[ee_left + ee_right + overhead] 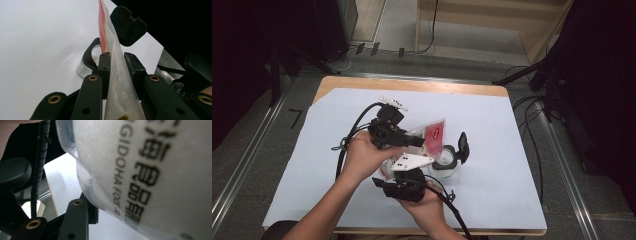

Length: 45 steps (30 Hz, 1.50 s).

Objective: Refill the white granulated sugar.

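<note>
A clear plastic pouch (pixel 434 134) with a red label is held up over the middle of the table. My left gripper (pixel 418 142) is shut on its upper part, and the left gripper view shows both jaws pressed on the pouch (pixel 117 82). From below, my right gripper (pixel 393 169) is shut on the pouch's lower end. Its left finger (pixel 77 217) lies against the printed plastic (pixel 150 170), and the other finger is hidden. Just right of the pouch, a clear jar (pixel 444 164) stands with its black hinged lid (pixel 463 146) flipped open.
A white sheet (pixel 497 125) covers the wooden table (pixel 412 84). Cables trail from both grippers across the near left of the sheet. Beyond the table edges are dark stands and loose cables (pixel 532 107) on the floor.
</note>
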Tool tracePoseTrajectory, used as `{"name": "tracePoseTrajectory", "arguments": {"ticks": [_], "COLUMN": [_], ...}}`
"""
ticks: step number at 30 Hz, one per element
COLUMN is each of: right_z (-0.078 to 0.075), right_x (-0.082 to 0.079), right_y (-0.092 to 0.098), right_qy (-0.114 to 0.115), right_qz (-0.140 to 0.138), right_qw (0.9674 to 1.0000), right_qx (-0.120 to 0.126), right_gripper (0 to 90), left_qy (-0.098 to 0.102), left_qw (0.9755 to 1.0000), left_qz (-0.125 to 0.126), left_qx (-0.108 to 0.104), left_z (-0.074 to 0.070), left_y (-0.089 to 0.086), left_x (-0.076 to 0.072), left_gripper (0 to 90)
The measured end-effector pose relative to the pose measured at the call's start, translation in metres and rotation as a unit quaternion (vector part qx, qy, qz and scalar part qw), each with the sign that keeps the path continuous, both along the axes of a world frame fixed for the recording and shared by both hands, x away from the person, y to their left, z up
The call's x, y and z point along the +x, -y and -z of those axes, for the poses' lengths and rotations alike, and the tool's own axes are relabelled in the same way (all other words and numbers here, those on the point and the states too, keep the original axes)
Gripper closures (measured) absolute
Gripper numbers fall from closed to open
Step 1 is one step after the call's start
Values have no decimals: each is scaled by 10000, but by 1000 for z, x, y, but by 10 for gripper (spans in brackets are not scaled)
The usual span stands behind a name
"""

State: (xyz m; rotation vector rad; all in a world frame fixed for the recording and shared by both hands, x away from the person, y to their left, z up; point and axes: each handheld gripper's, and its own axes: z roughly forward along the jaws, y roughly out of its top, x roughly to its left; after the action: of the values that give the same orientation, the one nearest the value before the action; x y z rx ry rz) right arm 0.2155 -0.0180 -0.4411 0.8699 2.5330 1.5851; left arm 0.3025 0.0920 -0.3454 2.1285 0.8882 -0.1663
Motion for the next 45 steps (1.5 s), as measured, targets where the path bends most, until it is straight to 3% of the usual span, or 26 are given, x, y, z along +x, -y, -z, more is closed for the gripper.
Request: {"name": "tracePoseTrajectory", "arguments": {"ticks": [24, 27, 45], "right_z": [-2, -2, -2], "right_x": [1, 1, 1], "right_y": [1, 1, 1], "right_qy": [-100, -81, -106], "right_qz": [36, 37, 52], "right_qw": [9999, 9999, 9999], "right_qx": [84, 70, 73], "right_gripper": [625, 625, 625], "left_qy": [-20, -55, -35], "left_qw": [9999, 10000, 9999], "left_qz": [69, 63, 81], "left_qx": [118, 49, 84], "left_z": [-3, -2, -3], "left_y": [3, 3, 4], "left_x": [3, 3, 4], "left_gripper": [766, 766, 768]}}
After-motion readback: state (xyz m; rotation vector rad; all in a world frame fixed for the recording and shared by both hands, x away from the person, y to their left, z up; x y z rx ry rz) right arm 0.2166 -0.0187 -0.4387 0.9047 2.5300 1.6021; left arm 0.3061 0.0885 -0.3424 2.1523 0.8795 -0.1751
